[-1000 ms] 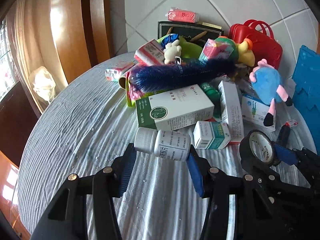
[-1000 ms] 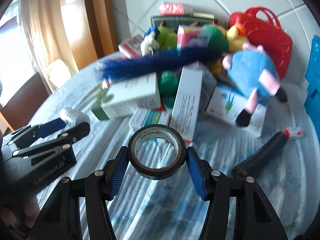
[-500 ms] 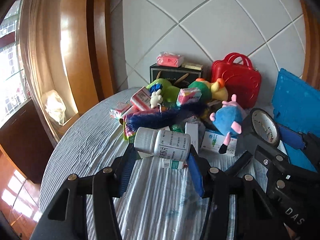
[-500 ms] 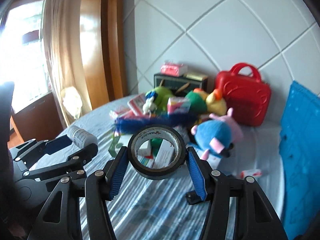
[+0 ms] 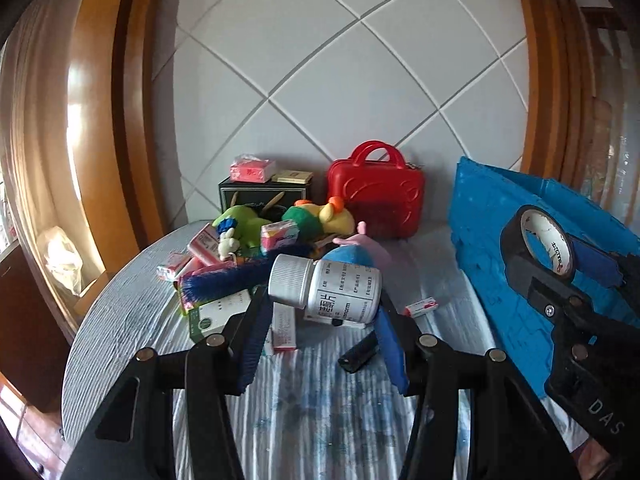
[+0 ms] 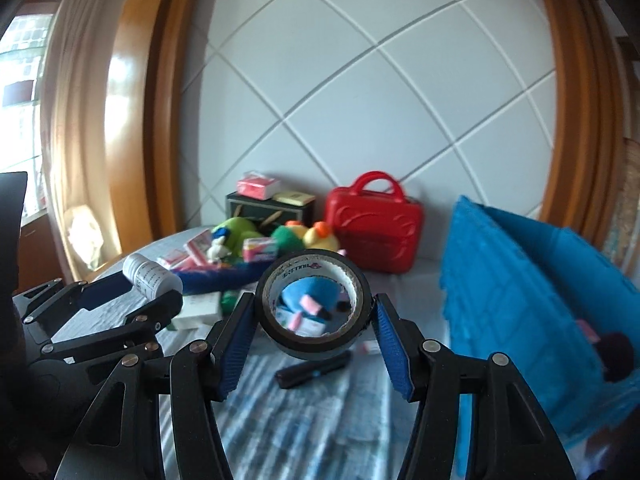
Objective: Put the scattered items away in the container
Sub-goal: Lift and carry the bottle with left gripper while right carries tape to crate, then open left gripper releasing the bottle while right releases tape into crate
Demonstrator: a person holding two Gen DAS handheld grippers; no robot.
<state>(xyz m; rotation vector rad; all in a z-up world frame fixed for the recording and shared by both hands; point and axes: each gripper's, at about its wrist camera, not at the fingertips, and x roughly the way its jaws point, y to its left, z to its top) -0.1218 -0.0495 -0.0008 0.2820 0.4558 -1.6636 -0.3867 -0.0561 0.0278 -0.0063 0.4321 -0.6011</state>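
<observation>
Scattered items are split between your two grippers and the pile on the tabletop [image 5: 120, 320]. Nearest to you, your left gripper [image 5: 320, 316] has its jaws clamped on a white pill bottle [image 5: 326, 287], which lies sideways between the blue pads with its ribbed cap pointing left, clear of the cloth. Your right gripper [image 6: 314, 320] has its jaws closed on a roll of black tape [image 6: 314, 306], held upright so you look straight through its core. In the left wrist view that tape roll [image 5: 538, 242] shows at the right, in front of the blue container [image 5: 500, 248].

Below the jaws the striped cloth is bare, and just beyond lies a dark pen-like stick [image 6: 314, 370] flat on the tabletop, with a small red-and-white packet [image 5: 420, 306] close by. Past these sits the heap: white and green medicine boxes [image 5: 216, 314], a blue bristle brush [image 5: 224, 278] lying across them, a blue and pink plush [image 5: 352, 254], then green and yellow plush toys [image 5: 316, 214] with a pink box [image 5: 280, 234] resting on them.

To your right the blue container stands open with its wall raised; a dark round thing [image 6: 616, 354] lies inside, too blurred to name. Farthest back, against the tiled wall, stand a red case [image 5: 376, 200] with a handle and a black box [image 5: 262, 194] topped with a pink packet [image 5: 252, 168].
</observation>
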